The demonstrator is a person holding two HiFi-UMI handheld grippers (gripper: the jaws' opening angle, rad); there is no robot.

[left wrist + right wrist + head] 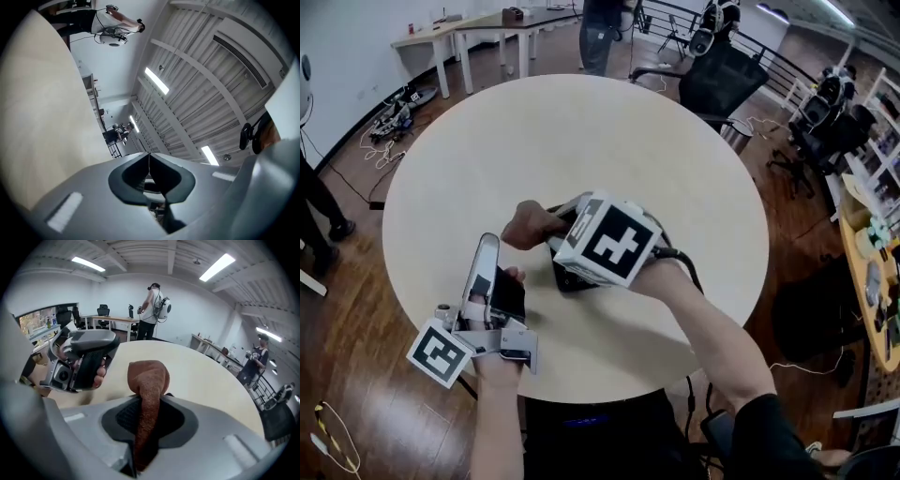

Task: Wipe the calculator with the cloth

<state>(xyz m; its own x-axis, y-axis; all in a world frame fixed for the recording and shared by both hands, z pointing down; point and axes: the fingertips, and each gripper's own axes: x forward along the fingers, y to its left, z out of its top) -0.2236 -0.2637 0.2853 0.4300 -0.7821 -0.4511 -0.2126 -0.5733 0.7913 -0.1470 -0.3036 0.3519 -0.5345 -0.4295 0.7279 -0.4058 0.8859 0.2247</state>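
Observation:
My right gripper (561, 232) hangs over the near middle of the round pale table (581, 141), tilted downward. It is shut on a brown cloth (528, 225) whose bunched end sticks out past the jaws (149, 376). A dark flat thing (567, 279), apparently the calculator, lies on the table beneath that gripper and is mostly hidden by it. My left gripper (487, 244) sits at the table's near left edge with its jaws angled upward, shut with nothing between them (149, 155). It also shows in the right gripper view (79, 359), left of the cloth.
Office chairs (722, 80) stand beyond the table's far right side. Long white desks (478, 33) line the back wall and a person (153, 310) stands near them. Cables (389, 127) lie on the floor at the left. A cluttered shelf (872, 272) stands on the right.

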